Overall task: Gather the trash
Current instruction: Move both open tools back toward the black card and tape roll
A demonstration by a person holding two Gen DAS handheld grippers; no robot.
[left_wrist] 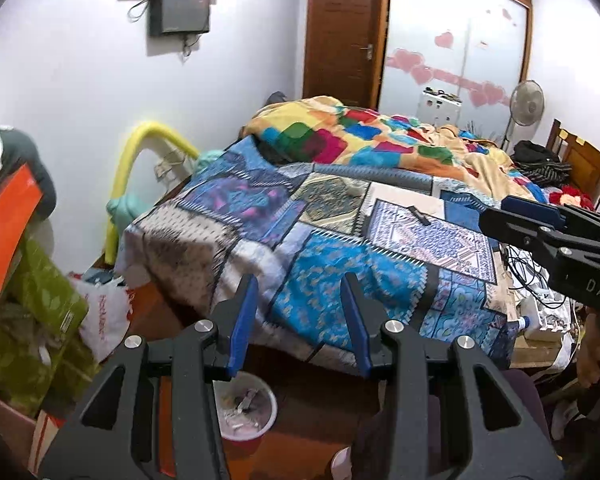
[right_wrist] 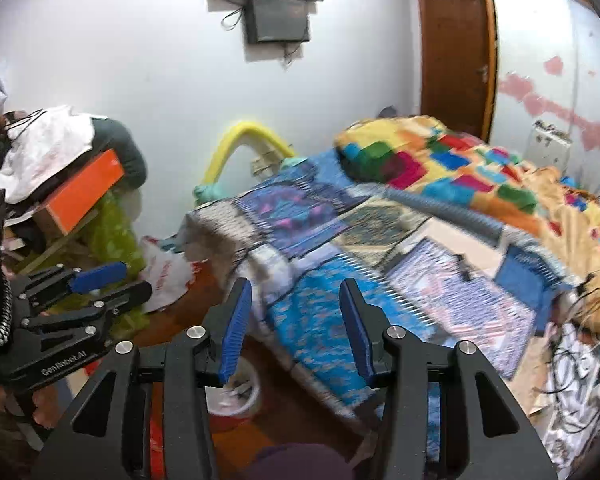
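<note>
A red bin [left_wrist: 247, 412] lined in white holds scraps of paper trash and stands on the brown floor just below my left gripper [left_wrist: 300, 320]. The left gripper is open and empty above the foot of the bed. The bin also shows in the right wrist view [right_wrist: 236, 394], partly hidden behind the blue pads. My right gripper [right_wrist: 292, 320] is open and empty, held over the bed's corner. Each gripper shows at the edge of the other's view: the right gripper [left_wrist: 540, 224] and the left gripper [right_wrist: 96, 276].
A bed with a patchwork quilt [left_wrist: 320, 240] and a colourful blanket [left_wrist: 372, 136] fills the middle. A small dark object [left_wrist: 418, 216] lies on the quilt. A white plastic bag [left_wrist: 104, 312] and a pile with an orange box [left_wrist: 8, 220] sit left. Cables [left_wrist: 540, 292] lie right.
</note>
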